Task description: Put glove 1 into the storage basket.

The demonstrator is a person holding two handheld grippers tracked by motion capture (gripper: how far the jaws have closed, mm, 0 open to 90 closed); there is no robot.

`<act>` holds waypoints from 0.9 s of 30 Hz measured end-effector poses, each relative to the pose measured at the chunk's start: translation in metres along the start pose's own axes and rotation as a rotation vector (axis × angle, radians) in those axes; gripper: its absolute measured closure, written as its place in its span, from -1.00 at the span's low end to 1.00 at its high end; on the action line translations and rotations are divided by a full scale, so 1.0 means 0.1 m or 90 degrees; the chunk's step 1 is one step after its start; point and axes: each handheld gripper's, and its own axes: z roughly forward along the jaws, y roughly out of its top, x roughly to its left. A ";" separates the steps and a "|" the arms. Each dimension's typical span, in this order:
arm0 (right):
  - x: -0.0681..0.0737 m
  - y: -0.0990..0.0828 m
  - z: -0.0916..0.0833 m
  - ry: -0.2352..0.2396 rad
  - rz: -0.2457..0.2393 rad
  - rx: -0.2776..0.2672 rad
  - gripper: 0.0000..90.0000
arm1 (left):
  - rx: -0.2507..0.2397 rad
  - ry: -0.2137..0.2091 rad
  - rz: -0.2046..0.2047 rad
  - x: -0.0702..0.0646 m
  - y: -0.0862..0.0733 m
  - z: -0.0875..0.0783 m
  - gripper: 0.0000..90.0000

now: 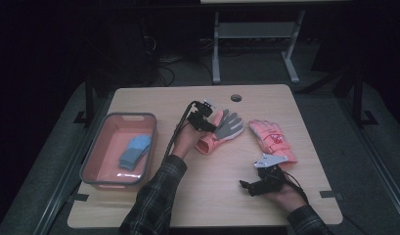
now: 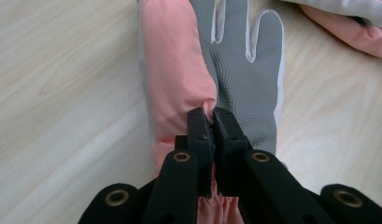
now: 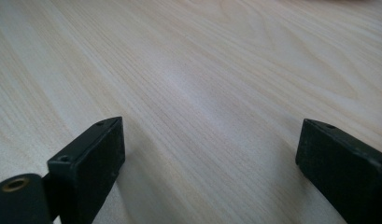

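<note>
Nearest, at five o'clock on the table (image 1: pixel 202 196), the right gripper (image 1: pixel 246 187) rests with jaws wide apart. Farther, near centre, the left gripper (image 2: pixel 212 122) pinches the pink-and-grey glove (image 2: pixel 235 74); a second glove (image 1: pixel 272 139) lies at its three o'clock.

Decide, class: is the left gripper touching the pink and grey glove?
Touching. In the left gripper view, the left gripper has its jaws pinched shut on a fold of the pink and grey glove.

table (image 1: pixel 188 196): wood | on it: bin (image 1: pixel 92 161), glove (image 1: pixel 222 129), second glove (image 1: pixel 273 139)
</note>
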 end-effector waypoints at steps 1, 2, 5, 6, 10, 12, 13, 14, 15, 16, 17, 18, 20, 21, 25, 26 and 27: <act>0.00 0.00 0.00 0.000 0.000 0.000 -0.82 | 0.003 -0.001 -0.003 -0.01 -0.02 -0.03 0.92; 0.00 0.00 0.00 0.000 0.000 0.000 -0.82 | 0.001 0.000 -0.007 -0.03 -0.05 -0.05 0.92; 0.00 0.00 0.00 0.000 -0.002 -0.001 -0.82 | -0.008 -0.008 -0.024 -0.08 -0.14 -0.12 0.92; 0.00 0.00 0.00 0.001 -0.001 -0.002 -0.82 | -0.010 -0.012 -0.021 -0.09 -0.17 -0.15 0.92; 0.00 0.01 0.00 0.002 -0.002 -0.001 -0.82 | -0.014 -0.019 -0.023 -0.15 -0.30 -0.26 0.92; 0.00 0.01 0.01 0.003 0.000 -0.001 -0.82 | -0.015 -0.022 -0.028 -0.19 -0.37 -0.33 0.92; 0.00 0.01 0.01 0.002 -0.001 -0.001 -0.82 | -0.022 -0.025 -0.034 -0.21 -0.40 -0.37 0.92; 0.01 0.01 0.01 0.002 -0.001 -0.001 -0.82 | -0.021 -0.027 -0.034 -0.23 -0.44 -0.40 0.92; 0.01 0.00 0.00 0.002 -0.001 -0.001 -0.82 | -0.025 -0.028 -0.038 -0.25 -0.47 -0.42 0.92; 0.01 0.00 0.00 0.002 -0.001 -0.002 -0.82 | -0.030 -0.029 -0.039 -0.28 -0.51 -0.45 0.92; 0.01 0.00 0.00 0.002 -0.003 -0.001 -0.82 | -0.033 -0.028 -0.038 -0.31 -0.57 -0.49 0.92; 0.01 0.00 0.00 0.002 -0.003 -0.002 -0.82 | -0.032 -0.029 -0.040 -0.33 -0.60 -0.51 0.92; 0.01 0.00 0.00 0.002 -0.003 -0.002 -0.82 | -0.034 -0.028 -0.045 -0.37 -0.66 -0.53 0.92; 0.01 0.00 0.00 0.003 -0.004 -0.001 -0.82 | -0.030 -0.029 -0.047 -0.39 -0.71 -0.55 0.92; 0.01 0.00 0.00 0.002 -0.004 -0.001 -0.82 | -0.024 -0.034 -0.052 -0.44 -0.82 -0.57 0.92; 0.01 0.00 0.00 0.002 -0.004 -0.002 -0.82 | -0.021 -0.037 -0.053 -0.45 -0.86 -0.58 0.92; 0.01 0.00 0.00 0.002 -0.004 -0.002 -0.82 | -0.020 -0.038 -0.054 -0.47 -0.87 -0.58 0.91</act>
